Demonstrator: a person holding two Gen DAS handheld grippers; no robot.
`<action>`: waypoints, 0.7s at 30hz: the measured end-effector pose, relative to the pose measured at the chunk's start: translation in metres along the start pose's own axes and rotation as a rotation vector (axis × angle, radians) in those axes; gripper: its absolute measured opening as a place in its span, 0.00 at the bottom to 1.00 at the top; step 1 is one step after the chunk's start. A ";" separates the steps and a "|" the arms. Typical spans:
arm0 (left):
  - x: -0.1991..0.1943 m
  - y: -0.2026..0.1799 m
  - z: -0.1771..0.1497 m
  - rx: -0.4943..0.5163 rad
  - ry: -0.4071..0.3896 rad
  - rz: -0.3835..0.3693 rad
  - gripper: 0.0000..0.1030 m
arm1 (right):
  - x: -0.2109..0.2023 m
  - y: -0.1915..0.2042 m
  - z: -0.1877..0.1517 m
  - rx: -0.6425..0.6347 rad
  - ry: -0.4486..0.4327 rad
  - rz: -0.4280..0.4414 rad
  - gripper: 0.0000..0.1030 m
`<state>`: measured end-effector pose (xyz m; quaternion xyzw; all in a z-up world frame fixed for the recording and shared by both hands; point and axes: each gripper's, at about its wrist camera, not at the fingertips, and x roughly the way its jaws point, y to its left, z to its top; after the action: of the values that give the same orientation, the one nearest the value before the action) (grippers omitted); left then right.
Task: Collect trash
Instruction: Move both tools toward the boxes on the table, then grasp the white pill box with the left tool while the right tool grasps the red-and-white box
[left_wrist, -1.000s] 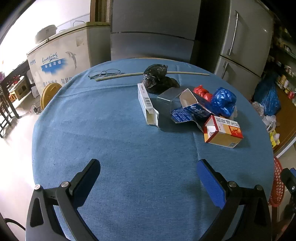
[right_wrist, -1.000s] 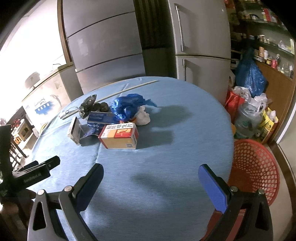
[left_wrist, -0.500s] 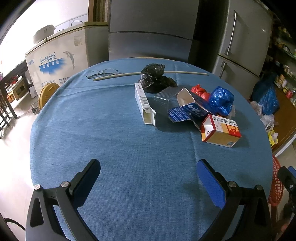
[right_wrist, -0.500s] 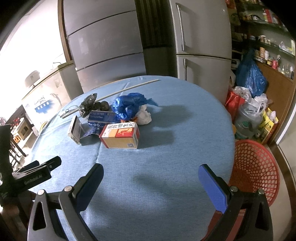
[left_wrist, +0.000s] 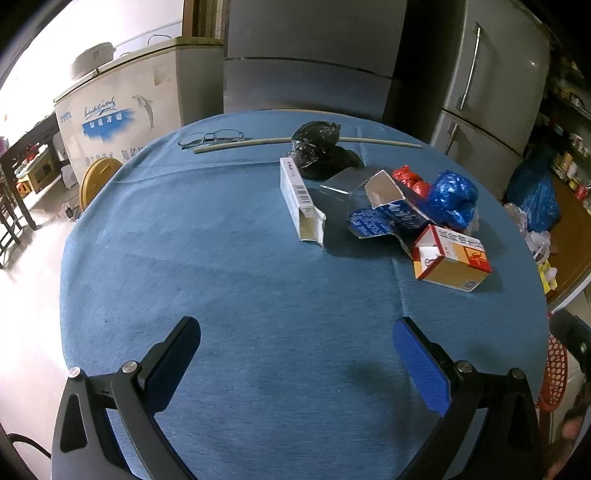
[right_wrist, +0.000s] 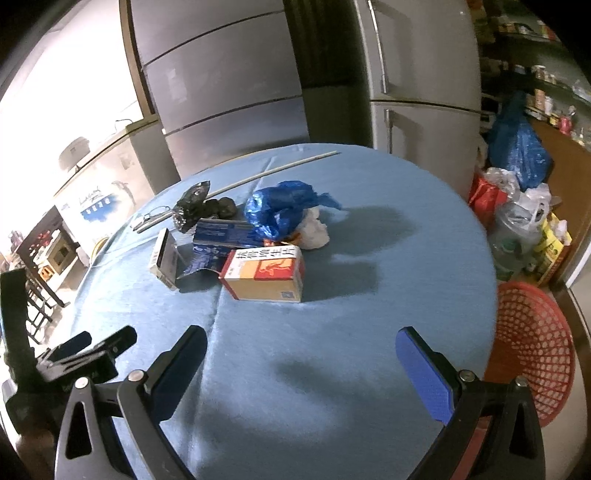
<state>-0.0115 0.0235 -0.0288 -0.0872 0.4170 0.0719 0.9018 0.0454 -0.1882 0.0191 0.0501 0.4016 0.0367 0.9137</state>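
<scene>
Trash lies in a heap on the round blue table (left_wrist: 229, 288): a long white carton (left_wrist: 301, 201), a torn blue carton (left_wrist: 388, 218), an orange-and-white box (left_wrist: 448, 260), a crumpled blue bag (left_wrist: 454, 197), a red wrapper (left_wrist: 408, 177) and a black bag (left_wrist: 319, 147). My left gripper (left_wrist: 295, 354) hangs open over the near part of the table, well short of the heap. In the right wrist view the orange-and-white box (right_wrist: 266, 275), blue bag (right_wrist: 280, 208) and a white wad (right_wrist: 314, 229) lie ahead of my open right gripper (right_wrist: 301, 363). Both grippers hold nothing.
A red mesh basket (right_wrist: 532, 350) stands on the floor right of the table. Eyeglasses (left_wrist: 210, 138) and a long thin stick (left_wrist: 258, 142) lie at the far edge. Refrigerators (right_wrist: 236, 88) stand behind; a chest freezer (left_wrist: 122, 118) is left; bags (right_wrist: 517, 155) pile at right.
Both views have drifted slightly, so the heap sits a touch closer and lower in each. Nothing on the table has moved and both grippers stay open.
</scene>
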 end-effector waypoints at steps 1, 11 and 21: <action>0.001 0.001 0.000 -0.002 0.001 0.002 1.00 | 0.002 0.002 0.002 0.001 -0.002 0.002 1.00; 0.009 0.014 0.002 -0.028 0.016 -0.002 1.00 | 0.048 0.026 0.027 -0.007 0.084 -0.018 1.00; 0.017 0.034 0.010 -0.083 0.025 0.002 1.00 | 0.112 0.036 0.039 0.014 0.133 -0.091 1.00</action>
<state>0.0002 0.0601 -0.0385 -0.1252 0.4249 0.0889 0.8921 0.1488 -0.1424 -0.0323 0.0356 0.4635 -0.0043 0.8854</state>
